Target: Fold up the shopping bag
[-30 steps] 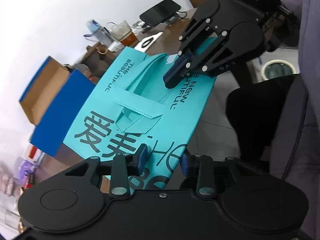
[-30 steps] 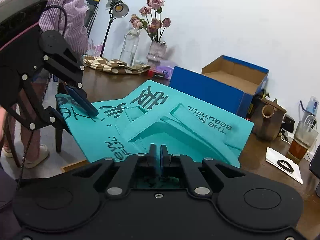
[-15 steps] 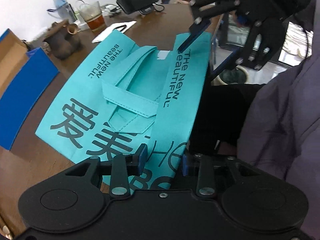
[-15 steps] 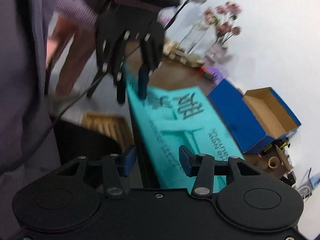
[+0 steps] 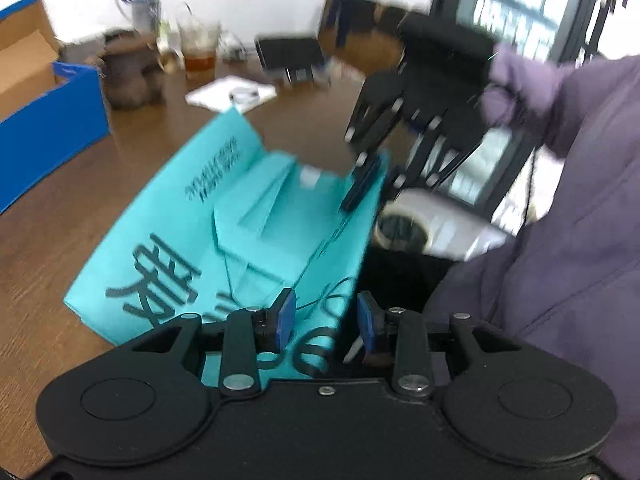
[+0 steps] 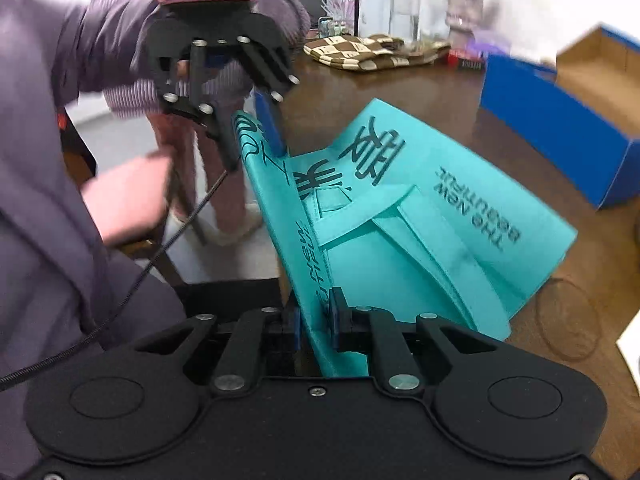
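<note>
1. You can read "THE NEW BEAUTIFUL" in dark letters on the teal shopping bag [image 6: 460, 200]
2. You also see large dark Chinese characters on it, too skewed to read

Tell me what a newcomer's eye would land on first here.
The teal bag with black lettering lies on the brown table, its near edge lifted upright off the table's side. Both grippers straddle that raised edge: the right gripper at one end, the left gripper at the other. A blue box sits behind the bag.
</note>
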`<state>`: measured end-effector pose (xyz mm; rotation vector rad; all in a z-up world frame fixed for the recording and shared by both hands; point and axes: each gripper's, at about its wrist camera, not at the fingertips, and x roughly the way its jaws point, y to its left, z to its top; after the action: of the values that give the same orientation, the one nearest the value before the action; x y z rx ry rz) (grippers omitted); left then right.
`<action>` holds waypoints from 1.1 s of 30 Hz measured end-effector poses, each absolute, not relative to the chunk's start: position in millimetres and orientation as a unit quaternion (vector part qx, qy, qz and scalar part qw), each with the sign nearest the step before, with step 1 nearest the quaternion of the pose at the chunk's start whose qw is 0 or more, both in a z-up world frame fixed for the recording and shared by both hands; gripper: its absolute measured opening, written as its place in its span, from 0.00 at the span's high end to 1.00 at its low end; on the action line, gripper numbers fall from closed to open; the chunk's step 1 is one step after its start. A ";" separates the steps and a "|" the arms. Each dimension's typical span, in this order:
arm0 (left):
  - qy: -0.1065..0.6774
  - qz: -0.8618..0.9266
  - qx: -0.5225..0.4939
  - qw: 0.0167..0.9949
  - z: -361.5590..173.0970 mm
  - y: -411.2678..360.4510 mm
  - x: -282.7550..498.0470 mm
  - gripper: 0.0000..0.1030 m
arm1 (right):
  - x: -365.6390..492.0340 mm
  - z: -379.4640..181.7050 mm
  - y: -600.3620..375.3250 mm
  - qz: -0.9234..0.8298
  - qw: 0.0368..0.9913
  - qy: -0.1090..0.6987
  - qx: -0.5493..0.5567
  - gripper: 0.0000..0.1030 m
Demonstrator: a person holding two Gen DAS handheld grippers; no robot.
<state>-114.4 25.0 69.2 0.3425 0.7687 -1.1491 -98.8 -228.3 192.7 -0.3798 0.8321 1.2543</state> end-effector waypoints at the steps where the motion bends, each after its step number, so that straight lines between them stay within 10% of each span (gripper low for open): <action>1: 0.343 -0.513 0.162 0.770 71.8 30.2 -115.0 0.68 | -89.8 190.1 -229.8 0.568 0.712 0.381 -0.159 0.86; 11: 0.380 -0.496 0.065 0.778 49.4 52.9 -66.2 0.79 | -24.7 172.0 -236.8 0.608 0.655 0.447 -0.044 0.85; 22: 0.429 -0.489 -0.012 0.759 17.5 74.1 -10.1 0.74 | -34.0 142.5 -286.8 0.492 0.764 0.394 0.139 0.58; 33: 0.415 -0.476 0.058 0.773 25.9 58.9 -16.3 0.72 | -107.1 197.6 -267.6 0.313 0.930 0.192 -0.032 0.64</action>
<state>-16.3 58.9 25.9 0.1264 0.8987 -1.0317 -107.1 -267.6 197.6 -0.0647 0.3933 0.6414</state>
